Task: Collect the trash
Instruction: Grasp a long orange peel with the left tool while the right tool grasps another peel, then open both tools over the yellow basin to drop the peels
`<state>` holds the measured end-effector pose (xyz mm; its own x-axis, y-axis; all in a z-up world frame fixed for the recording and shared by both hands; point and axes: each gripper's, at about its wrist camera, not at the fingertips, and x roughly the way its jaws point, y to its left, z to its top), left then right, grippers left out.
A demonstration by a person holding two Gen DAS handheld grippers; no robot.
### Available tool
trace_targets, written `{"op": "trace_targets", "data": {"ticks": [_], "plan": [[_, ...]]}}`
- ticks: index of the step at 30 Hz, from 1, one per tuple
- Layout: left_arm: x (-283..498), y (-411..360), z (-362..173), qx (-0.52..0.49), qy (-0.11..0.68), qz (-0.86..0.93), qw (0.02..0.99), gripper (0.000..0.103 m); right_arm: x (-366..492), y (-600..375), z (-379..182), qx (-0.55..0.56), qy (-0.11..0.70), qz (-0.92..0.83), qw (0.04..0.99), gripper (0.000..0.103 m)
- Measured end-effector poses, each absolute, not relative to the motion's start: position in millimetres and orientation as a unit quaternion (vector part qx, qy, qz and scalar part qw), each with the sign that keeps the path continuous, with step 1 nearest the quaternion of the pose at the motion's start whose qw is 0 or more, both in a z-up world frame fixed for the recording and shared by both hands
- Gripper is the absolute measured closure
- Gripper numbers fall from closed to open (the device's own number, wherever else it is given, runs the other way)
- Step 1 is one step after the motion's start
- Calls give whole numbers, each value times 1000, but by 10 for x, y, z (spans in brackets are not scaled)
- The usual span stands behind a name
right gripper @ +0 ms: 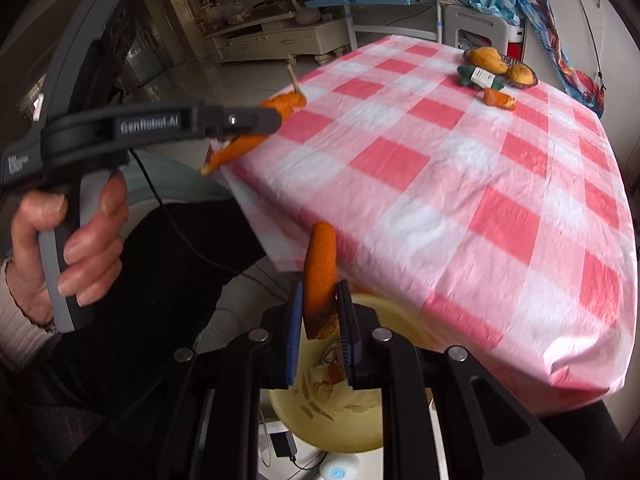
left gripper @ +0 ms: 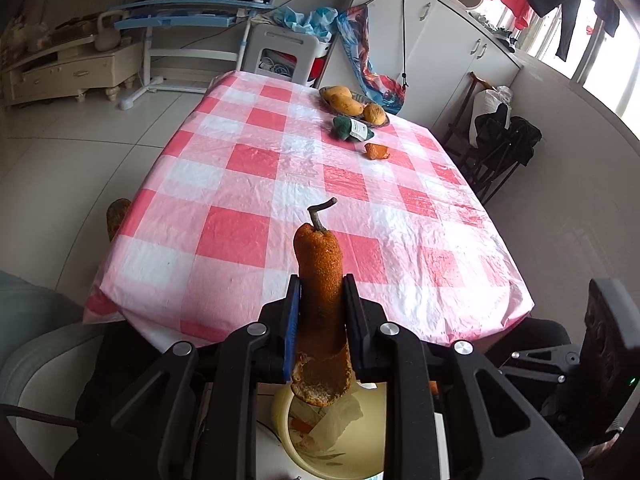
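Observation:
My left gripper (left gripper: 320, 292) is shut on a long orange peel with a stem (left gripper: 320, 280); it also shows in the right wrist view (right gripper: 280, 106), off the table's near-left edge. My right gripper (right gripper: 320, 300) is shut on a second orange peel (right gripper: 319, 268). Both hang above a pale yellow bin (left gripper: 288, 436), which also shows in the right wrist view (right gripper: 360, 432) below the table edge, holding tissue and peel scraps. Another orange peel (left gripper: 377, 151) lies on the checked tablecloth (left gripper: 280, 184) at the far right, also in the right wrist view (right gripper: 498, 99).
A basket of mangoes (left gripper: 354, 104) and a green soft item with a white label (left gripper: 352, 128) sit at the far right of the table. A dark chair (left gripper: 504, 152) stands to the right. A stool (left gripper: 280, 56) and desk (left gripper: 188, 16) stand beyond the table.

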<state>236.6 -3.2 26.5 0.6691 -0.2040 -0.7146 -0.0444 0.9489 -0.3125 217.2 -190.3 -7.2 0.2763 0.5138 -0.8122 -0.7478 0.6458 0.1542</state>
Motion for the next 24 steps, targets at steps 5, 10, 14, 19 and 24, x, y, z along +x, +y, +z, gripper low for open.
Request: {"op": "trace_targets", "data": {"ticks": [5,10,14,19,24], "plan": [[2171,-140,277,-144,406,-52,901,83,2042,-1989,-298,-139,472,379,784,84],[2008,-363,131,-128,428,-66,892,83,2106,-2235,-286,-99,462,341,813,57],[1932,-603,-140,-111,463,-87,875,83,2117,-2490,-188,-44,428,317,845,50],[1840,-815,-473,-73,499,-91,859,79,2065,-2649,-102,-6,386,296,874,39],[1764,-658,-444,-90,475,-63,873,58,2019,-2631,-62,-7,366,285,886,30]]}}
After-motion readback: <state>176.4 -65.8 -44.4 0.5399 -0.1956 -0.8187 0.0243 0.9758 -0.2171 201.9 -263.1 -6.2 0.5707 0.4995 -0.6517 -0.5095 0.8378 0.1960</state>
